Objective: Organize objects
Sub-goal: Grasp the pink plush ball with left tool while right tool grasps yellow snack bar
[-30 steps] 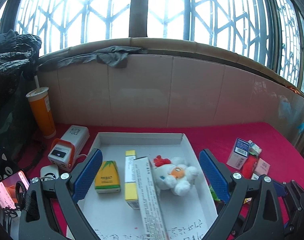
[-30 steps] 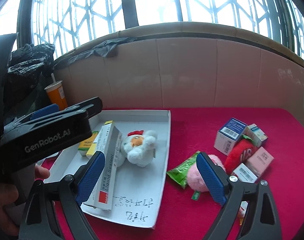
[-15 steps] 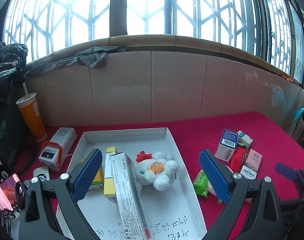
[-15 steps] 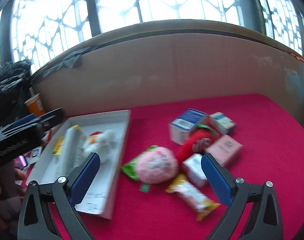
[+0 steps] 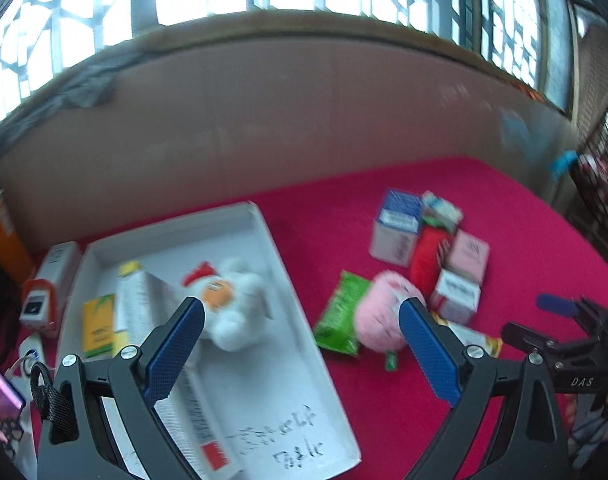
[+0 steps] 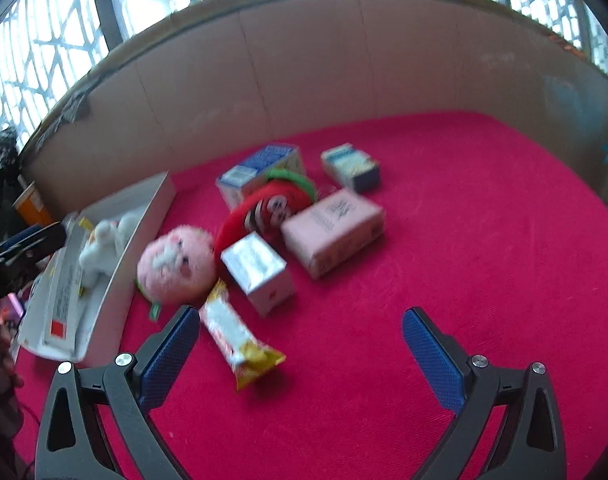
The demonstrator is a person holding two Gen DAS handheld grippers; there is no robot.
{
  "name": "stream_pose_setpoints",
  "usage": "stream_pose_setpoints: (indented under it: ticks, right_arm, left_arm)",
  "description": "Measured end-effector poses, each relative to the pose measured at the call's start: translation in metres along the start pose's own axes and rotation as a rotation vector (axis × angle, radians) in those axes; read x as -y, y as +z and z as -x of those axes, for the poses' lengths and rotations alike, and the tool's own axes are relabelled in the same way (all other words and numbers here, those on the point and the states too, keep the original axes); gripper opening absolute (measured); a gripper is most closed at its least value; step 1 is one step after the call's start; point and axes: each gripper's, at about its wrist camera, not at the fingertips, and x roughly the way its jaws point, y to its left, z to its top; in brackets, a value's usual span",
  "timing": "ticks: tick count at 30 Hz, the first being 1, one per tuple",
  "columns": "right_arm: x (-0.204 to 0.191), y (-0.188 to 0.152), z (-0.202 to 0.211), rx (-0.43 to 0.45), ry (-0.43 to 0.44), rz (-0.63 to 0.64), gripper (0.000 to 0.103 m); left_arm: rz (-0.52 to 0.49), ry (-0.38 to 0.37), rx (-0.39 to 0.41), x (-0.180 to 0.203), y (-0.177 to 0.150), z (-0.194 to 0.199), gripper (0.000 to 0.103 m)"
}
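Two grippers hang over a red cloth (image 6: 444, 208), both with jaws spread wide and nothing between the pads. The left gripper (image 5: 300, 344) points down at the near end of a white tray (image 5: 304, 344), which lies on the left part of the cloth. In the tray are a white plush toy (image 5: 232, 304), a long white carton (image 5: 184, 380) lying lengthwise, and a small yellow box (image 5: 98, 326) at its left side. Handwriting marks the tray's bare near floor.

The right gripper (image 6: 300, 340) hovers above the cloth to the right of the tray; its jaws have just been opening, and they are empty. A snack bar (image 6: 236, 332) in a white and yellow wrapper lies just beside its left finger. Farther off sits a loose cluster: a pink fluffy ball (image 6: 176, 258) close to the tray's right wall, a silver box (image 6: 258, 268) to the right of it, a red plush toy (image 6: 264, 208) behind that, a pink box (image 6: 332, 228) touching the red toy, a blue and white box (image 6: 260, 168) at the far side, and a smaller box (image 6: 350, 166) to its right. A green packet (image 5: 340, 312) lies partly under the pink ball, between it and the tray.

An orange cup (image 5: 2, 232) stands far left by the wall.
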Motion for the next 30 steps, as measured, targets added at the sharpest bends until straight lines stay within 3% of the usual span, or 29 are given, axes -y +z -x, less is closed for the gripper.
stream_pose_setpoints:
  ticks: [8,13,15,17,19,21,22,30]
  right_arm:
    - [-0.025,0.002,-0.028,-0.057,0.091,0.157,0.103]
    - [-0.035,-0.001,-0.050,-0.105,0.121,0.188,0.088]
    - [-0.037,-0.003,-0.054,-0.116,0.114,0.197,0.087]
    - [-0.037,-0.003,-0.052,-0.106,0.138,0.198,0.081]
    - [-0.037,-0.005,-0.052,-0.113,0.137,0.210,0.048]
    - [-0.036,-0.006,-0.051,-0.116,0.123,0.227,0.029]
    - [-0.034,-0.007,-0.049,-0.116,0.124,0.232,0.024]
    - [0.002,-0.016,-0.030,-0.097,0.093,0.115,0.023]
  left_arm:
    - [-0.052,-0.058,-0.074,0.006,-0.002,-0.021,0.098]
    - [-0.108,-0.095,-0.129,0.014,0.005,-0.040,0.098]
    - [-0.158,-0.129,-0.154,0.023,0.006,-0.049,0.098]
    - [-0.200,-0.138,-0.174,0.031,0.005,-0.057,0.098]
    - [-0.236,-0.134,-0.190,0.041,0.005,-0.064,0.098]
    - [-0.269,-0.146,-0.206,0.051,0.004,-0.070,0.098]
    - [-0.287,-0.152,-0.215,0.057,0.003,-0.073,0.098]
    - [-0.331,-0.121,-0.267,0.071,-0.003,-0.092,0.098]
